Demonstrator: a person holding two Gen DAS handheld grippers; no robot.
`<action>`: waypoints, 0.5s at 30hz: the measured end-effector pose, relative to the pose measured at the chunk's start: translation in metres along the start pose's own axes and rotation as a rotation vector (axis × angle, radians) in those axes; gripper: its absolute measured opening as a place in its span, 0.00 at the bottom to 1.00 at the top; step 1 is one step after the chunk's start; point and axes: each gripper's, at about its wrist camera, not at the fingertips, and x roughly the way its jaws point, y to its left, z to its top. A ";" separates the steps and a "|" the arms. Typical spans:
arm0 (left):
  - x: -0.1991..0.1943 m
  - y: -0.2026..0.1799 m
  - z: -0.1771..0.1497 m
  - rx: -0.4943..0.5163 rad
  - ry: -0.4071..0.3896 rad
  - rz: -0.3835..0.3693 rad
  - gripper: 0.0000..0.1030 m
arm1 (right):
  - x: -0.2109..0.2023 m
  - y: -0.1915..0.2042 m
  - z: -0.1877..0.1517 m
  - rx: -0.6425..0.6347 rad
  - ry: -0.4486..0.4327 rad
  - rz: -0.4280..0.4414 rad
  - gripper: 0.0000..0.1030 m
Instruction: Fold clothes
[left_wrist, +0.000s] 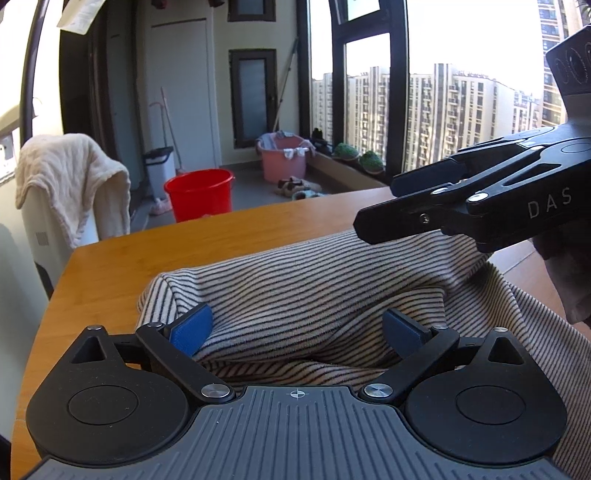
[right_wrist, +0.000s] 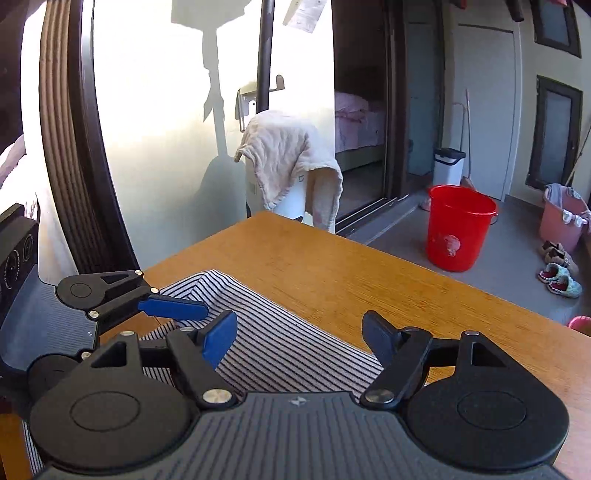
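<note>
Mid-fold, my left fingers (left_wrist: 295, 328) and right fingers (right_wrist: 299, 332) hover released over the black-and-white striped knit garment (left_wrist: 314, 280) on the orange wooden worktop (right_wrist: 332, 266), next needing a fresh grasp of its edge.

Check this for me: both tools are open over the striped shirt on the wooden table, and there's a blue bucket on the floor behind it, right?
Not quite: the bucket is red, not blue, as the right wrist view shows. The rest holds.

The white letters "DAS" were printed on the black body of the right gripper (left_wrist: 376, 206), seen from the left wrist view. Printed lines could be made out on a hanging paper tag (right_wrist: 304, 11) in the right wrist view, but were too small to be read.
</note>
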 end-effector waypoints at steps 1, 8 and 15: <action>0.000 0.001 0.000 -0.002 0.001 -0.010 0.98 | 0.016 -0.001 0.006 -0.007 0.044 0.021 0.77; 0.000 0.007 -0.002 -0.011 -0.004 -0.056 1.00 | 0.072 -0.012 0.007 0.120 0.228 0.144 0.83; -0.014 0.020 -0.002 -0.037 -0.015 -0.123 1.00 | 0.047 0.016 0.005 0.036 0.188 0.086 0.43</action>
